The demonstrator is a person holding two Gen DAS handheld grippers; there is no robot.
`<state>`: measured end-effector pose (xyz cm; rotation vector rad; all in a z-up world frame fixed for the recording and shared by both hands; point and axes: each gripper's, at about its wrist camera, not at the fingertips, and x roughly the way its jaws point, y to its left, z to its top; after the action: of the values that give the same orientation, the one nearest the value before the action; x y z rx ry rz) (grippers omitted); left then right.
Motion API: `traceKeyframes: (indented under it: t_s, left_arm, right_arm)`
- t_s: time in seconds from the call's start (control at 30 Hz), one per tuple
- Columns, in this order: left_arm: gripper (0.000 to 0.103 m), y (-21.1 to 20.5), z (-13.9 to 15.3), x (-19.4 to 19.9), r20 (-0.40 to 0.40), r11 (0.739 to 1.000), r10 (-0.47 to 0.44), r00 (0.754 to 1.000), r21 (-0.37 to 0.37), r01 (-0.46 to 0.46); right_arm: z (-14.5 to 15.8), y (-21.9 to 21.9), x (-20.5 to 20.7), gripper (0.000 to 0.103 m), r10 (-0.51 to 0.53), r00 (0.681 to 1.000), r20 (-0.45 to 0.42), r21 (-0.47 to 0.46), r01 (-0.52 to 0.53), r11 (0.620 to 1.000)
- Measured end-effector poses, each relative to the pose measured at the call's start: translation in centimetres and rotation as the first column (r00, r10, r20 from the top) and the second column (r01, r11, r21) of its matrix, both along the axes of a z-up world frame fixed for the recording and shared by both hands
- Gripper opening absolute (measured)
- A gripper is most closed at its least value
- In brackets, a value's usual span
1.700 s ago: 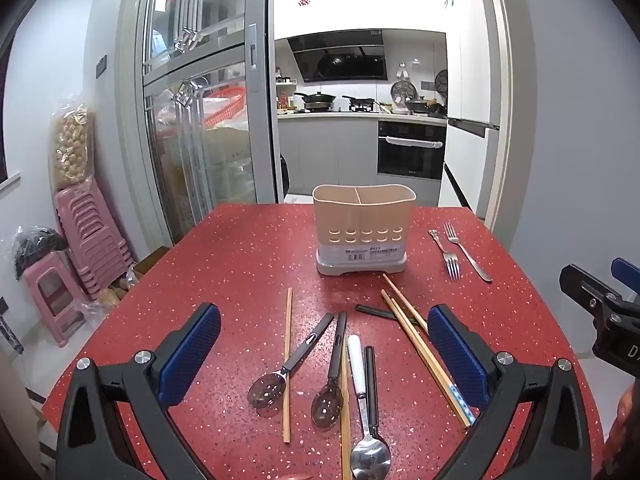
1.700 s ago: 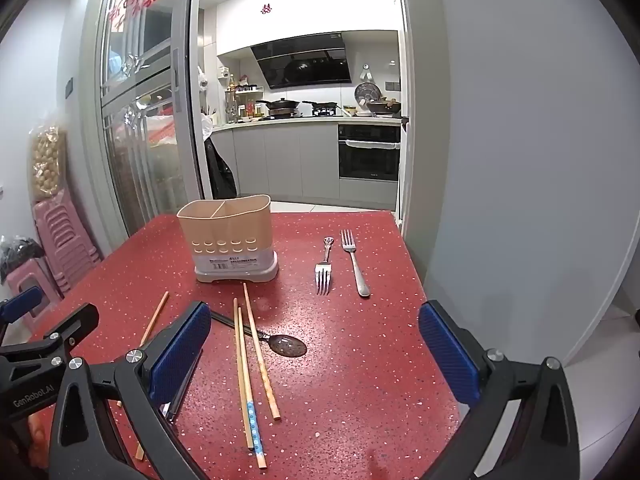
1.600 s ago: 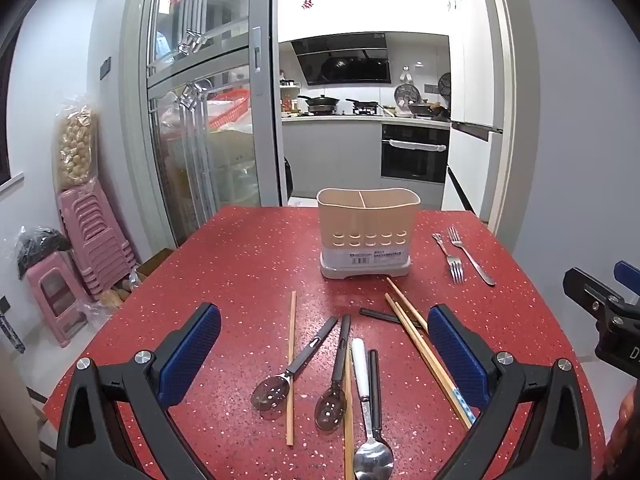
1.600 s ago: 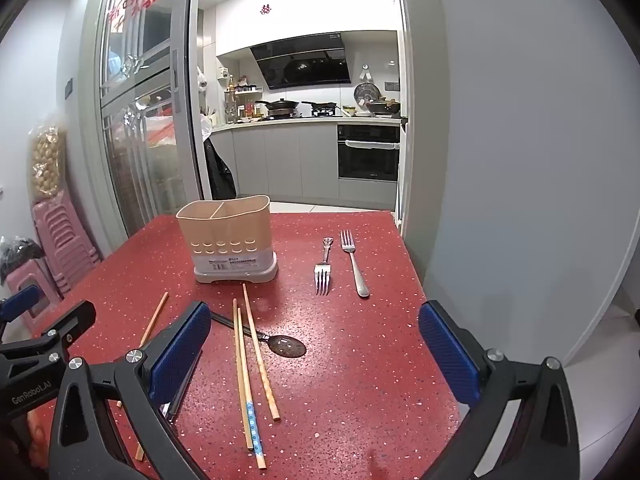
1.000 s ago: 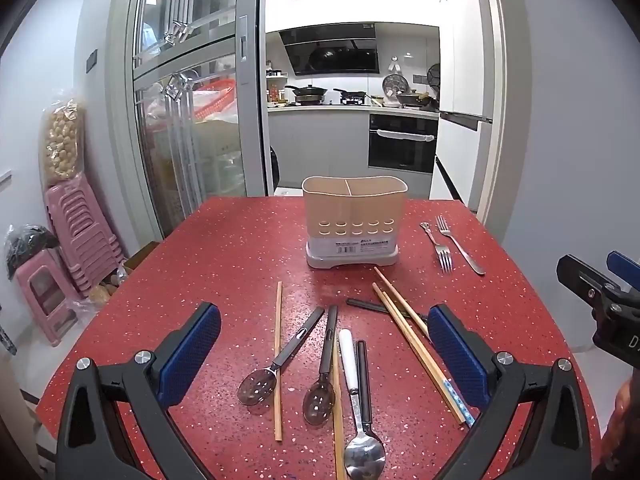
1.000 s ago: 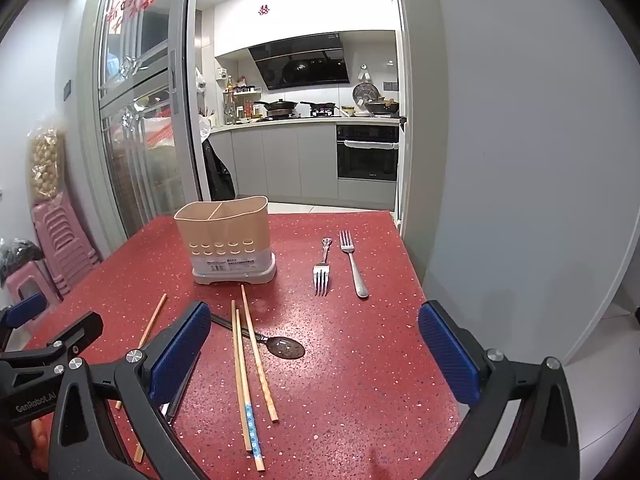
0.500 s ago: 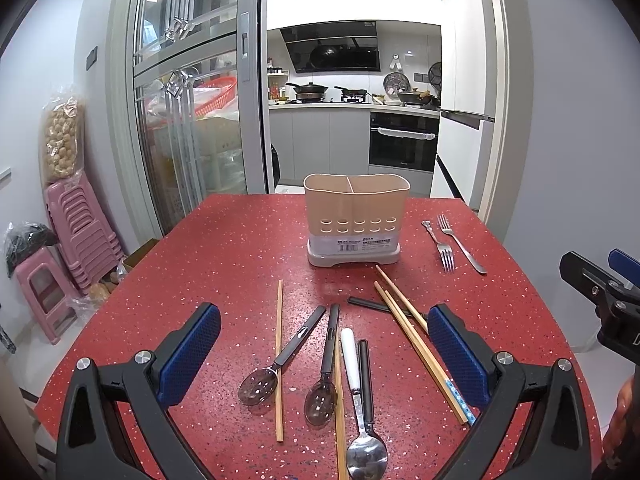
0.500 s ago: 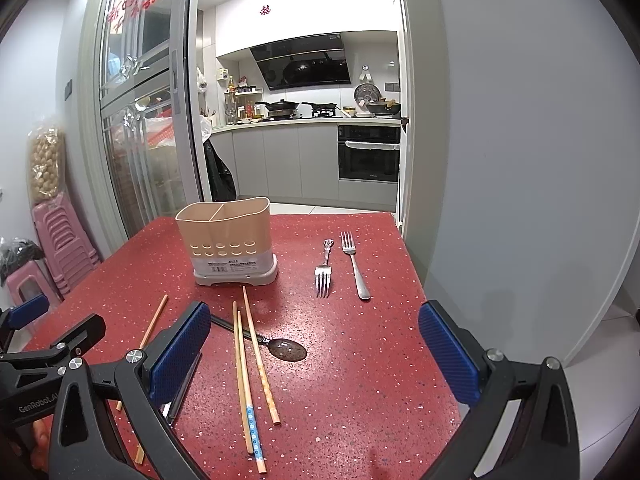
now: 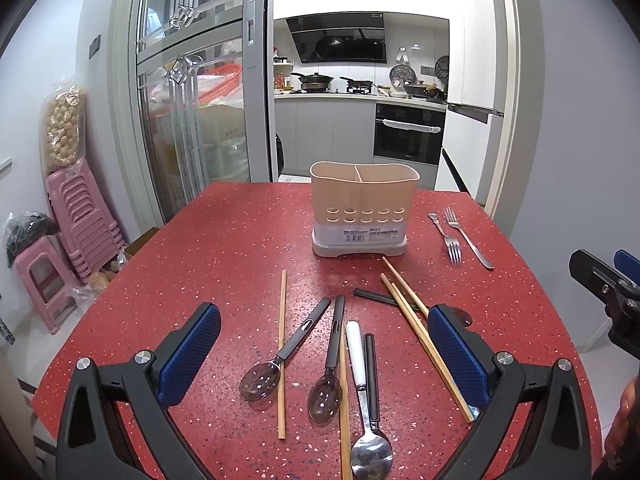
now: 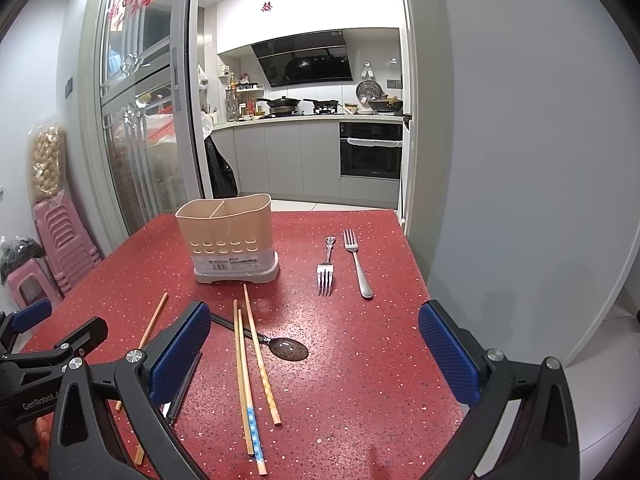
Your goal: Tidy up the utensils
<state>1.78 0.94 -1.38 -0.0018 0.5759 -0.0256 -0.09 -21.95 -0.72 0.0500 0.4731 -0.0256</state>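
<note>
A beige two-compartment utensil holder (image 9: 364,208) (image 10: 229,236) stands empty on the red table (image 9: 224,248). Several spoons lie in front of my left gripper (image 9: 320,354): a dark slotted spoon (image 9: 280,356), a dark spoon (image 9: 330,364) and a steel spoon (image 9: 366,408). Wooden chopsticks (image 9: 420,332) (image 10: 250,360) lie scattered, one single (image 9: 282,344). Two forks (image 9: 460,240) (image 10: 344,262) lie right of the holder. Another dark spoon (image 10: 280,346) lies across the chopsticks. My right gripper (image 10: 314,354) hovers over the table's right part. Both grippers are open and empty.
The table's right edge (image 10: 420,280) drops off close to a grey wall. Pink stacked stools (image 9: 76,220) stand on the floor to the left. A glass sliding door (image 9: 192,100) and the kitchen lie behind the table.
Both grippers drifted only slightly; the left view shifted a little up and down. Nothing on the table moved.
</note>
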Motion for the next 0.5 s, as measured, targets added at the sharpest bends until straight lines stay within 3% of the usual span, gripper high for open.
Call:
traceKeyframes:
  t_s: [0.5]
  left_arm:
    - [0.103, 0.00, -0.15, 0.24, -0.007, 1.000, -0.005, 1.000, 0.000, 0.005]
  right_arm:
    - [-0.44, 0.28, 0.91, 0.103, -0.002, 1.000, -0.013, 0.004, 0.002, 1.000]
